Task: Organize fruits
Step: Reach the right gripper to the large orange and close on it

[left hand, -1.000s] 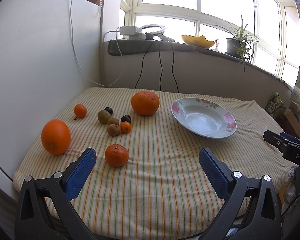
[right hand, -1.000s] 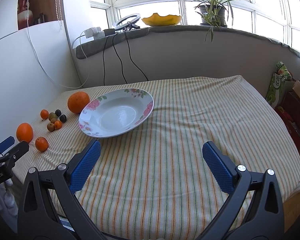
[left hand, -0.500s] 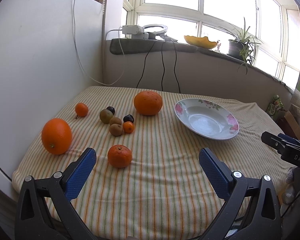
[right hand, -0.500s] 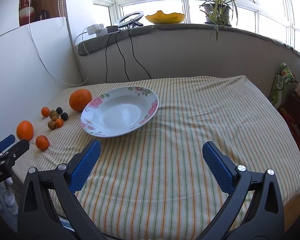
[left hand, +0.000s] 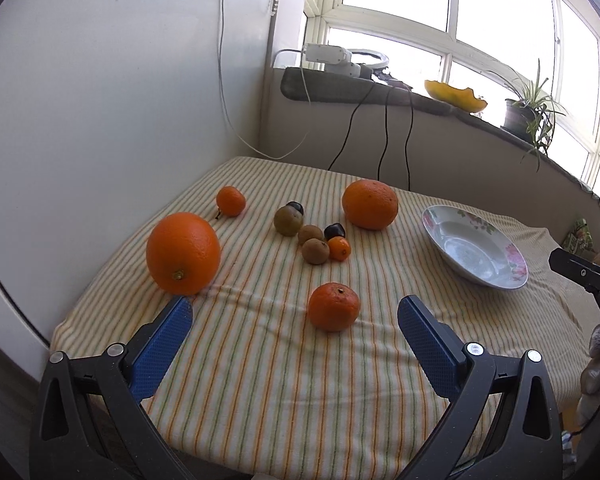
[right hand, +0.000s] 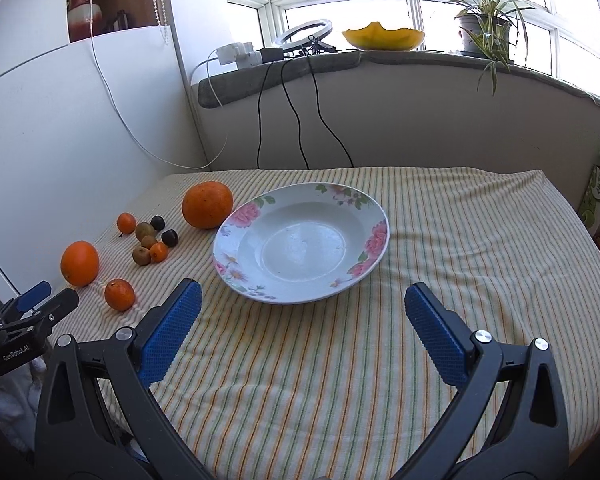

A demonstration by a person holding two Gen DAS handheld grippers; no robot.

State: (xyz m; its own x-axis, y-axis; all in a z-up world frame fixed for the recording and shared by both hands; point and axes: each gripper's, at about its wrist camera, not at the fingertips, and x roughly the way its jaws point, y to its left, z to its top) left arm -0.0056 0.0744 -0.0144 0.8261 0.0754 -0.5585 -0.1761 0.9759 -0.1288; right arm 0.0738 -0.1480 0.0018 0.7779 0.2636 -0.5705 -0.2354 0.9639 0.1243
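Left tongs [left hand: 294, 314] spread wide and empty, low in the frame, aimed at the small mandarin [left hand: 334, 306] just ahead, centre of the left wrist view. Right tongs [right hand: 302, 310] likewise spread, holding nothing, facing the empty flowered plate [right hand: 374, 236] at mid-frame. Other fruit loose on the striped counter [left hand: 260, 360]: big orange [left hand: 183, 253] at left, kiwis [left hand: 315, 251] and dark plums [left hand: 334, 231] clustered behind. Mandarin probably light, soft-skinned, prone to roll; best pinched gently across its widest middle. Plate likely fragile and slick.
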